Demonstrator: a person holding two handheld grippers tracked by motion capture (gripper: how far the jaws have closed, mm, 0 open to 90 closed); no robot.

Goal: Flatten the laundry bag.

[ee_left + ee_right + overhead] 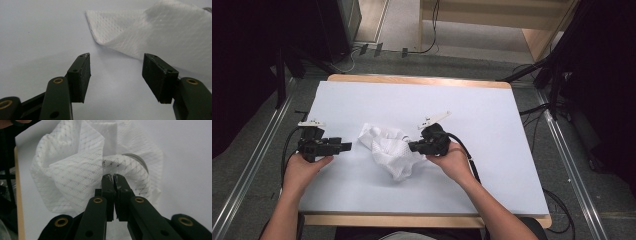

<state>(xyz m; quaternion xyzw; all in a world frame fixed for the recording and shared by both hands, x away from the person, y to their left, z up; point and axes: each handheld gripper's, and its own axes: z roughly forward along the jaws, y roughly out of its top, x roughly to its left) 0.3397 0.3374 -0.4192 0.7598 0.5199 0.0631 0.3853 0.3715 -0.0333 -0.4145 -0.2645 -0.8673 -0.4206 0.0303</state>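
While the high view sets the crumpled white cloth (388, 148) near the middle of the white-covered bench (492, 165), its weave comes out only closer in: the right gripper view picks up a fine mesh of dotted lines across the cloth (72, 177), and a grey curved edge (140, 160) under a fold, perhaps a band, though too little shows to be sure. The right hand-held gripper (414, 146) is at the cloth's right side, its jaws closed tight on a fold of fabric (113, 178). The left hand-held gripper (343, 146) sits just left of the cloth, apart from it, jaws spread wide with nothing between them (116, 72). From above, the cloth's long axis runs diagonally, from upper left down to a point at lower right.
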